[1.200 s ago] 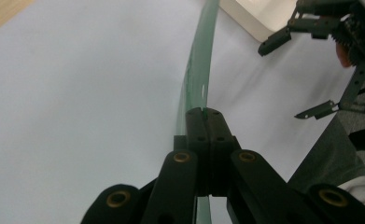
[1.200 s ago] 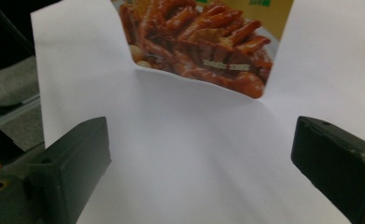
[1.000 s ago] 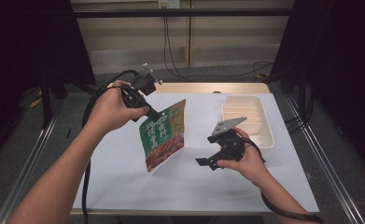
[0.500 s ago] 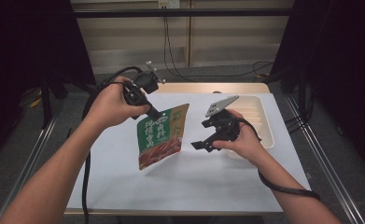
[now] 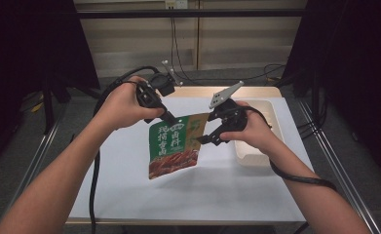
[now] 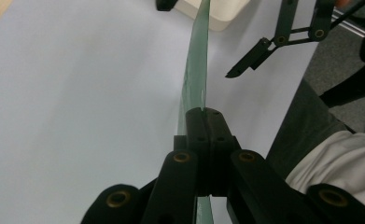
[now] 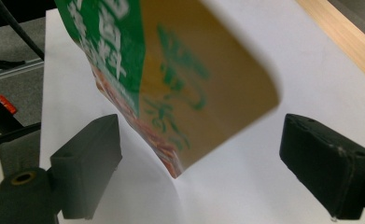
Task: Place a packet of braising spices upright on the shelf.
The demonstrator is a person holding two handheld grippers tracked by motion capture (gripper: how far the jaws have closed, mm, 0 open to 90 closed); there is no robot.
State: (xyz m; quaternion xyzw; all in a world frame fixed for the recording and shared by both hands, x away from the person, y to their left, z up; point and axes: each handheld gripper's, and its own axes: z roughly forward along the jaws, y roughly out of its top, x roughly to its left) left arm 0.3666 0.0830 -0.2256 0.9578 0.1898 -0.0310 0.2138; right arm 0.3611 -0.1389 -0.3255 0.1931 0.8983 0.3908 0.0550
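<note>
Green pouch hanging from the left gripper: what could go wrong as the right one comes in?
The left gripper pinches only the top edge of the green pouch, so a sideways knock might pull it loose. The right gripper, whose jaws have just been closing a little, stands open beside the pouch's edge and may shut on air.

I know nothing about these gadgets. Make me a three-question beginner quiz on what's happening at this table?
1. True or false: the left gripper is shut on the snack pouch.
2. The right gripper is: A) open beside the pouch, B) clamping it, C) inside the tray.
3. Is the pouch lying on the table or held above it?

Key: 1 true. 2 A. 3 held above it, hanging from its top corner.
</note>
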